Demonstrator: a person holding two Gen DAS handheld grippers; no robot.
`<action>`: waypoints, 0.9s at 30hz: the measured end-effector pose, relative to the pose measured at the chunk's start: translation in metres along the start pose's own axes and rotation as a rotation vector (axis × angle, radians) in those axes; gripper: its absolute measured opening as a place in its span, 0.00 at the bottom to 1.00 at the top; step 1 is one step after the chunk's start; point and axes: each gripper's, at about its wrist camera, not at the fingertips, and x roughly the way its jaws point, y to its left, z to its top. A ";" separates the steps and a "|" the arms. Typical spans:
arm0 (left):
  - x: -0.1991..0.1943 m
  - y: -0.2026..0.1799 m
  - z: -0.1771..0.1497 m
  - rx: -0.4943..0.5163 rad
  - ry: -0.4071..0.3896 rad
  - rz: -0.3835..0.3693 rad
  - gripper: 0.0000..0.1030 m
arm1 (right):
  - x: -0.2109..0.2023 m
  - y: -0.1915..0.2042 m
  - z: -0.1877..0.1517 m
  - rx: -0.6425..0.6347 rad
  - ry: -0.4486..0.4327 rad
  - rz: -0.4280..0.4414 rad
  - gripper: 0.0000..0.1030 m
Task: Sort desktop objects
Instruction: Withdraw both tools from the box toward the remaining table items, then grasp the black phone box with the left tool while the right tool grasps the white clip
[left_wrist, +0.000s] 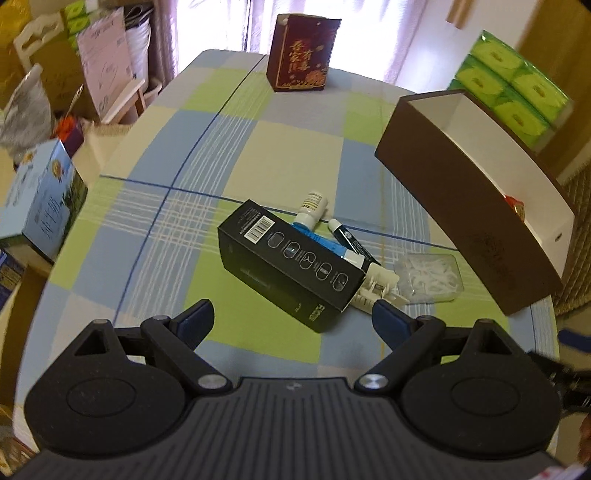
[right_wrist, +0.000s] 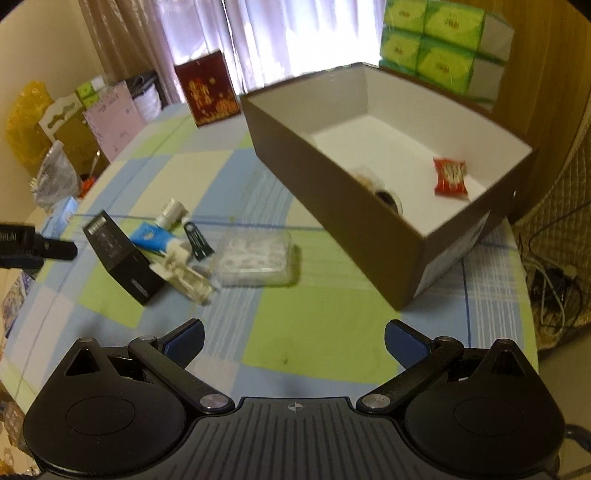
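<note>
On the checked tablecloth (left_wrist: 155, 236), a long black cardboard carton (left_wrist: 291, 264) with barcode and five white icons lies in clutter; left gripper (left_wrist: 293, 319) and right gripper (right_wrist: 294, 341) both gape, empty.

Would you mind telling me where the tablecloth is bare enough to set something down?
Bare cloth lies between the black carton and the dark red box, and between the floss-pick case and the right hand-held gripper. It is crowded around the carton, where tubes, a bottle and the case touch.
</note>
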 end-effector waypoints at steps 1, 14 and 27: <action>0.003 0.000 0.002 -0.011 0.003 -0.003 0.88 | 0.002 -0.001 -0.001 0.003 0.008 -0.001 0.98; 0.081 -0.005 0.039 -0.064 0.057 0.096 0.88 | 0.028 -0.008 -0.005 0.033 0.086 -0.007 0.98; 0.104 0.013 0.034 0.235 0.118 0.153 0.42 | 0.062 0.027 0.004 -0.074 0.098 0.092 0.98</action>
